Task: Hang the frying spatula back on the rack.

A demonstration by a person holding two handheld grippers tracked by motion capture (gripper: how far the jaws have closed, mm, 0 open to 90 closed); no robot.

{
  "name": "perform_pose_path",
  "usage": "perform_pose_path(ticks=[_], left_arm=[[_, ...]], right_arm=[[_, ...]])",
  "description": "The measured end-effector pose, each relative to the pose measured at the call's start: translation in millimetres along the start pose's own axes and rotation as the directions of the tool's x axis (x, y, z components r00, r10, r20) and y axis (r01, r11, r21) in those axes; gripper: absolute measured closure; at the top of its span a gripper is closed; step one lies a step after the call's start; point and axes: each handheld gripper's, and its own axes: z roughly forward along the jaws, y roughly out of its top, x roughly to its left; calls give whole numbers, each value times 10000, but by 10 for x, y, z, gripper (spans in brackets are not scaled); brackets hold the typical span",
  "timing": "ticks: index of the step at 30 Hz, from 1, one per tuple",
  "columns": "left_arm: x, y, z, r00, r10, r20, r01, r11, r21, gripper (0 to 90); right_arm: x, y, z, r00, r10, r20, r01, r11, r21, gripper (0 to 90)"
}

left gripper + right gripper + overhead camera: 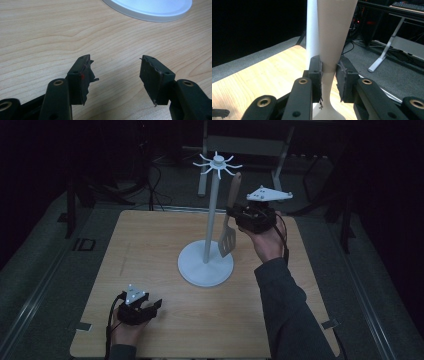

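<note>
A wooden slotted spatula [229,222] hangs upright in the air beside the white utensil stand [210,215], its handle top close under the hooks [218,165]. My right gripper [234,215] is shut on the spatula's handle; in the right gripper view the pale handle [331,50] stands between the two black pads [317,75], with the stand's pole [312,30] just behind. My left gripper [156,305] rests low on the wooden table near its front left, jaws open with nothing between them, as the left gripper view [115,75] shows.
The stand's round white base [205,265] sits at the table's middle and shows at the top of the left gripper view [150,10]. The wooden table [150,250] is ringed by dark grey floor; desk legs [202,170] and cables lie beyond the far edge.
</note>
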Motion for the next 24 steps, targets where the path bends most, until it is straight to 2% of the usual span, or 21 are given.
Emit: perform_pose_path(ticks=[11, 24], left_arm=[[-4, 1, 5, 10000, 27, 5, -27, 10000, 39, 426], [2, 1, 1, 10000, 8, 10, -8, 10000, 3, 426]], right_arm=[[-7, 63, 19, 9998, 0, -195, 2, 9999, 140, 751], [19, 65, 133, 9996, 131, -260, -123, 9995, 305, 751]])
